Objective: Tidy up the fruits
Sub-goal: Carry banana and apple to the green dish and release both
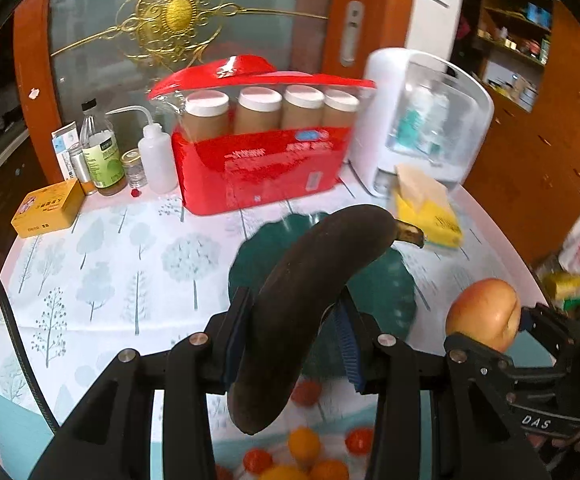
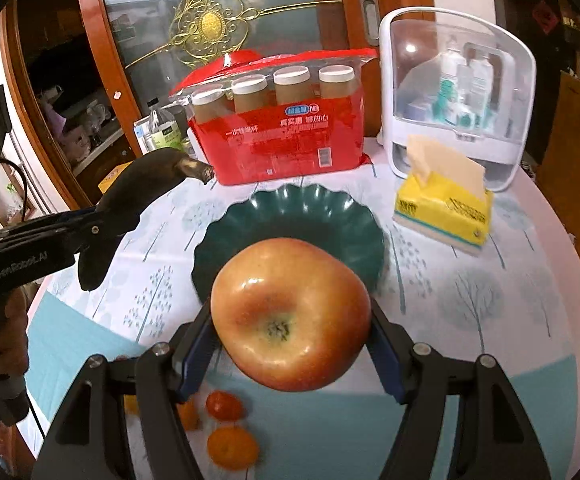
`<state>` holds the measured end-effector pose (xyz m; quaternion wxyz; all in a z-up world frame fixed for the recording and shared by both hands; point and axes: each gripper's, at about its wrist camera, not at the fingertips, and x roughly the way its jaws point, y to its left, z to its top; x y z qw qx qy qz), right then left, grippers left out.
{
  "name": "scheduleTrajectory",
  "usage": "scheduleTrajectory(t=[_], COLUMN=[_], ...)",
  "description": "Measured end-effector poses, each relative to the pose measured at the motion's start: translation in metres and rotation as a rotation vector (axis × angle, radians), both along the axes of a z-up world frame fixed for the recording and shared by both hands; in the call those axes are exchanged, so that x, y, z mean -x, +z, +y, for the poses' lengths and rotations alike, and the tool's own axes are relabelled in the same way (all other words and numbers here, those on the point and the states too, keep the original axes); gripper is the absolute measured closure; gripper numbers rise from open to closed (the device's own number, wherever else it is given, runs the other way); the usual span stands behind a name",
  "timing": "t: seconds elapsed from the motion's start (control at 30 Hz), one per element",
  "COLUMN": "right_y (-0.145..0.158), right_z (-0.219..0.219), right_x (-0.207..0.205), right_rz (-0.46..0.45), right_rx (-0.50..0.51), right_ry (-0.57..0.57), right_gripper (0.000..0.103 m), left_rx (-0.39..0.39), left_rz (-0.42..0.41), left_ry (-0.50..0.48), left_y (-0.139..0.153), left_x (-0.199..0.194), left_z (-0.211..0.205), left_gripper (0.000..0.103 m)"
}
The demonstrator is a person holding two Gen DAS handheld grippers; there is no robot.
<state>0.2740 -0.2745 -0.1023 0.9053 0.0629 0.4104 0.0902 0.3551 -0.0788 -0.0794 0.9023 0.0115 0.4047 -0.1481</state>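
My left gripper (image 1: 292, 332) is shut on a blackened banana (image 1: 306, 300) and holds it in the air above the near edge of the dark green scalloped plate (image 1: 386, 288). My right gripper (image 2: 290, 332) is shut on a red-yellow apple (image 2: 290, 312), held above the table just in front of the plate (image 2: 290, 216). The apple (image 1: 484, 312) also shows in the left wrist view, and the banana (image 2: 130, 204) in the right wrist view. Several small red and orange fruits (image 2: 230, 424) lie on the tablecloth below the grippers.
Behind the plate stand a red pack of white-lidded jars (image 2: 282, 120), a white clear-fronted storage box (image 2: 454, 92) and a yellow tissue box (image 2: 442, 208). Bottles (image 1: 102, 152) and a yellow carton (image 1: 48, 208) sit at the back left. The round table's edge curves off on the right.
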Motion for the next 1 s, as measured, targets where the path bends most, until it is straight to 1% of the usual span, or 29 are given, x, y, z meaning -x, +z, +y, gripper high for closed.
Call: scheduleTrajectory(t=[0.23,0.4,0.57,0.7,0.8,1.0], right_y=[-0.018,-0.041,-0.067,-0.079,-0.087,-0.095], right_z=[-0.016,-0.022,-0.021,-0.018,-0.017,-0.019], right_x=[-0.049,-0.074,-0.084,-0.088,-0.09,-0.093], right_rz=[0.016,0.07,0.136,0.148,0.164,0.18], right_rx=[-0.054,-0.087,-0.087,-0.066,-0.077,-0.078], right_ry=[-0.007,-0.008,0.013,0.028,0.035,0.02], right_gripper=[0.034,0.034,0.034,0.034,0.034,0.033], left_rx=[0.013,0.017,0.015,-0.001,-0.018,-0.021], left_rz=[-0.002,0.028,0.09,0.139,0.171,0.214], left_ry=[0.088,0.125,0.135,0.129,0.119,0.125], left_y=[-0.016,-0.034,-0.062,-0.086,-0.102,-0.124], left_x=[-0.046,-0.071,-0.089,-0.1,-0.106,-0.11], left_z=[-0.011,-0.02,-0.028,-0.035,-0.041,-0.043], left_gripper=[0.063,0.063,0.063,0.063,0.063,0.063])
